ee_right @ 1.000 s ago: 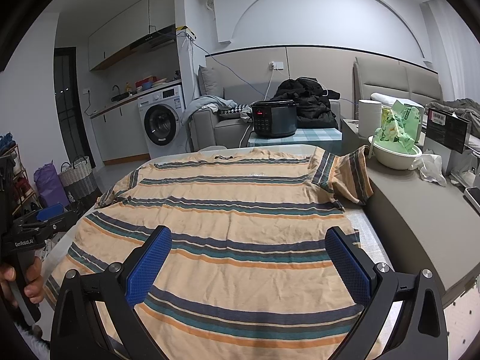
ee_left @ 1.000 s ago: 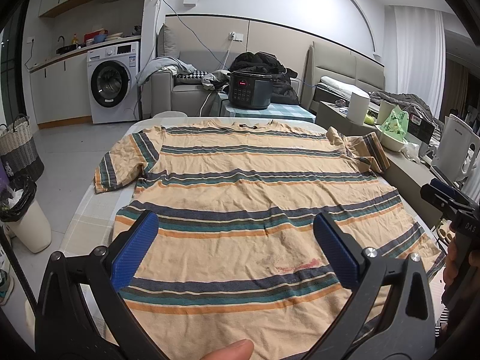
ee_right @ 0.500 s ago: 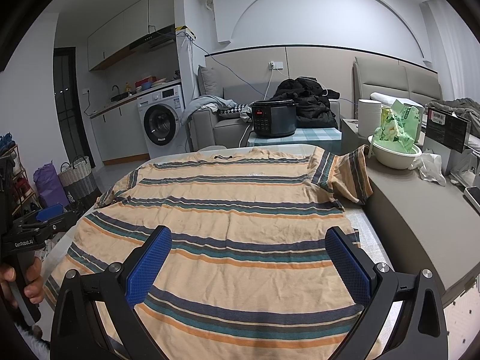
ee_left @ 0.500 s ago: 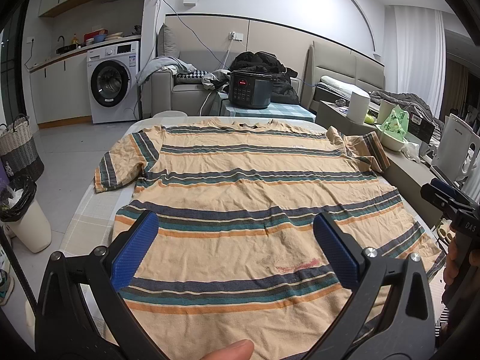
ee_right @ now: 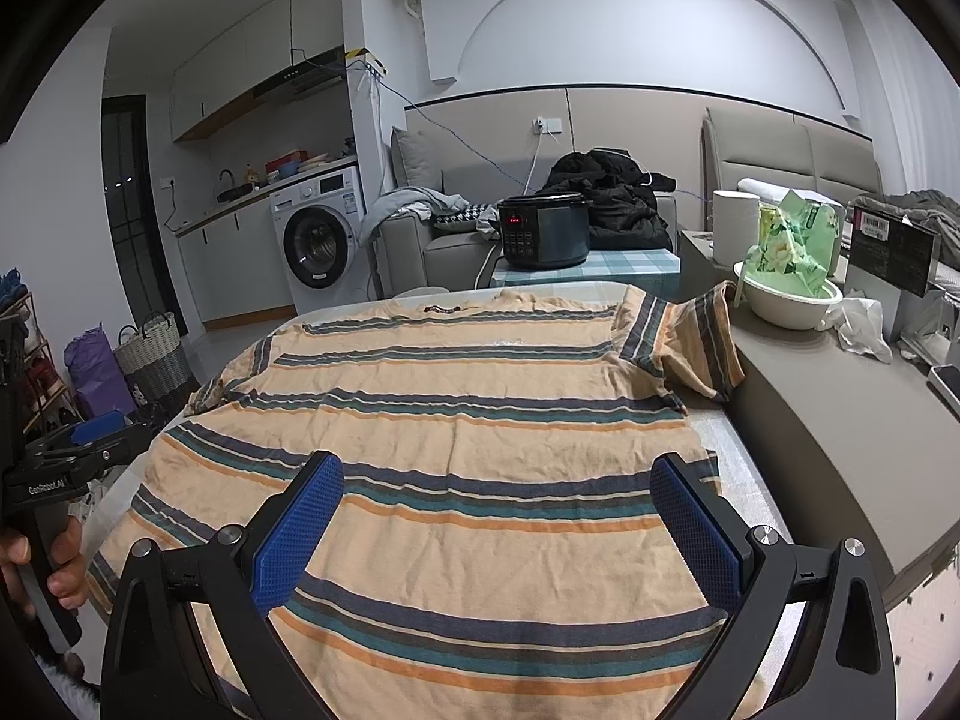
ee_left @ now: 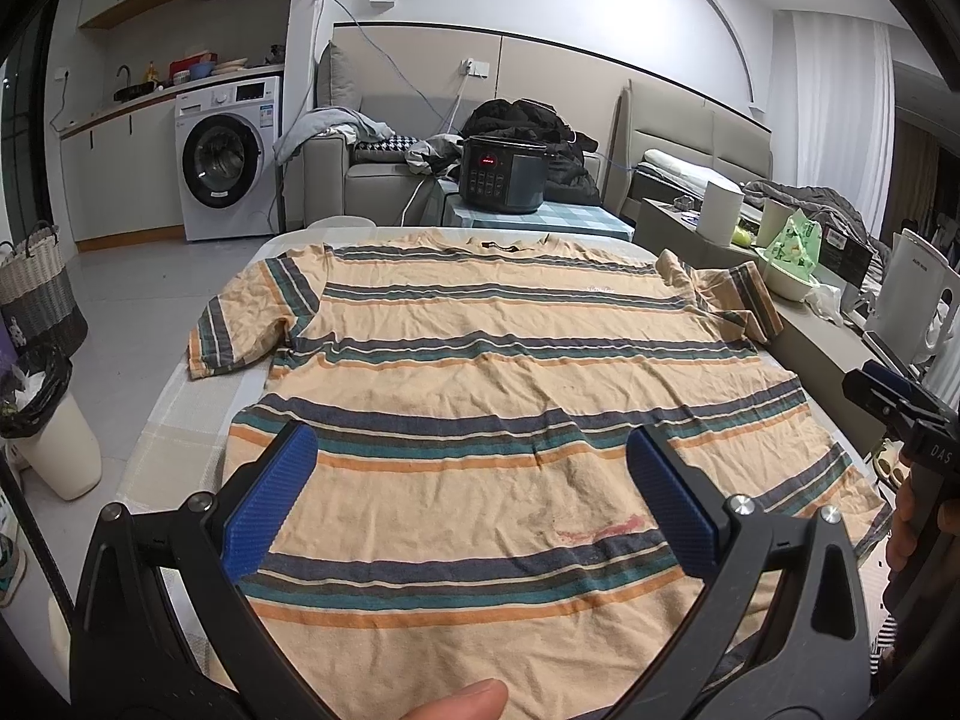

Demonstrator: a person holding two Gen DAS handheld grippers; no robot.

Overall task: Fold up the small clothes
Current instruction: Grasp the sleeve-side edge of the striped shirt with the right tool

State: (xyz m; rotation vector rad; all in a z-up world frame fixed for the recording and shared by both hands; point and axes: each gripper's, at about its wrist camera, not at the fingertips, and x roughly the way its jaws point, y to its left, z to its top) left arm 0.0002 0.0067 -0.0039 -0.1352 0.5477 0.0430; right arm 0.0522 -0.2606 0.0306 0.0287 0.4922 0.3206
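Shirt (ee_left: 480,372) lies spread flat mid-frame on the table (ee_left: 180,420), ready for folding. Left gripper (ee_left: 471,480) and right gripper (ee_right: 495,510) hover spread wide, holding nothing (probably lining up on the hem).

Peach T-shirt (ee_left: 480,372) striped navy, teal, orange; blue-padded black gripper (ee_left: 474,480).
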